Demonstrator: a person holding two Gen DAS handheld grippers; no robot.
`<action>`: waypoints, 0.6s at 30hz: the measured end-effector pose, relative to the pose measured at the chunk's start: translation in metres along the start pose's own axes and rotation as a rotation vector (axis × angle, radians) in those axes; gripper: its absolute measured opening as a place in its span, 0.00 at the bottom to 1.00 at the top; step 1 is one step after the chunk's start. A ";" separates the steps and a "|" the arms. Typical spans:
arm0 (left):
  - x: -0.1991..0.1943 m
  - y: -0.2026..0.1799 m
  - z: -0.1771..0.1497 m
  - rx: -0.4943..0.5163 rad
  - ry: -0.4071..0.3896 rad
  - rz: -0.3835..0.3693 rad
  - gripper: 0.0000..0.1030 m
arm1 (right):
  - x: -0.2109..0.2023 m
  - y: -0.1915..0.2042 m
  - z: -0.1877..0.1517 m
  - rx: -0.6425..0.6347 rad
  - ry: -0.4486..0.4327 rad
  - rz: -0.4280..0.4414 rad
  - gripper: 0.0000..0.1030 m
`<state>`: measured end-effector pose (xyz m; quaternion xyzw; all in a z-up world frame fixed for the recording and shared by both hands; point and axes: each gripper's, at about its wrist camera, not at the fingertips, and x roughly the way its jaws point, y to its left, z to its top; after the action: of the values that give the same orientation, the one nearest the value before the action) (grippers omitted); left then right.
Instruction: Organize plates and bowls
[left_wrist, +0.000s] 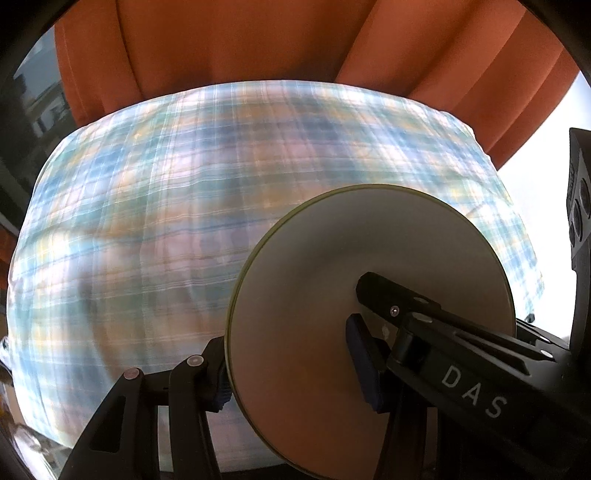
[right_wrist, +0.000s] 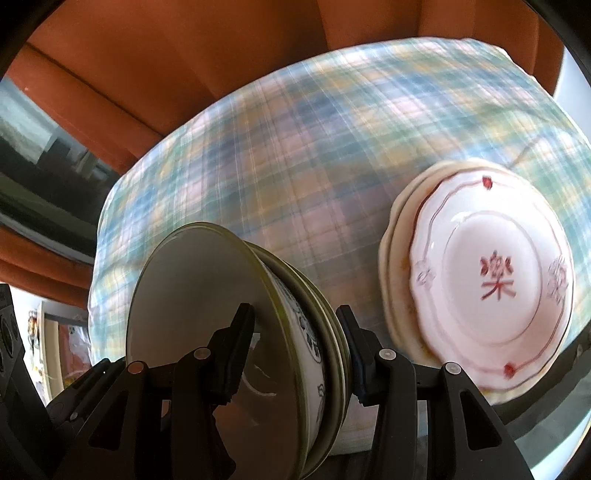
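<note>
In the left wrist view my left gripper (left_wrist: 288, 365) is shut on the rim of a plain grey plate with an olive edge (left_wrist: 332, 280), held on edge above the plaid tablecloth (left_wrist: 147, 206). The right gripper's finger (left_wrist: 424, 314) reaches over the same plate. In the right wrist view my right gripper (right_wrist: 295, 332) is shut on a stack of olive-rimmed bowls (right_wrist: 207, 306), the inner ones with blue pattern, held on edge. A white plate with red trim and a red character (right_wrist: 495, 280) rests on a cream plate (right_wrist: 395, 258) on the cloth at the right.
Orange curtains (left_wrist: 258, 40) hang behind the table. The tablecloth's far edge (right_wrist: 369, 48) runs near the curtains. A dark device (left_wrist: 580, 206) is at the right edge of the left wrist view. Windows show at the left.
</note>
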<state>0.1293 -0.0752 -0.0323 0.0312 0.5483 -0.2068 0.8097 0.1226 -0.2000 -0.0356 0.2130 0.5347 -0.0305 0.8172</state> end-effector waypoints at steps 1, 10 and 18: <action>0.000 -0.007 0.001 -0.006 -0.006 0.005 0.52 | -0.001 -0.004 0.002 -0.006 -0.001 0.003 0.48; 0.003 -0.064 0.006 -0.054 -0.045 0.033 0.52 | -0.026 -0.054 0.025 -0.071 -0.006 0.034 0.48; 0.013 -0.113 0.012 -0.082 -0.086 0.041 0.52 | -0.044 -0.101 0.042 -0.111 -0.023 0.046 0.48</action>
<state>0.1022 -0.1857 -0.0196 0.0003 0.5201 -0.1686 0.8373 0.1121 -0.3157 -0.0143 0.1794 0.5211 0.0155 0.8343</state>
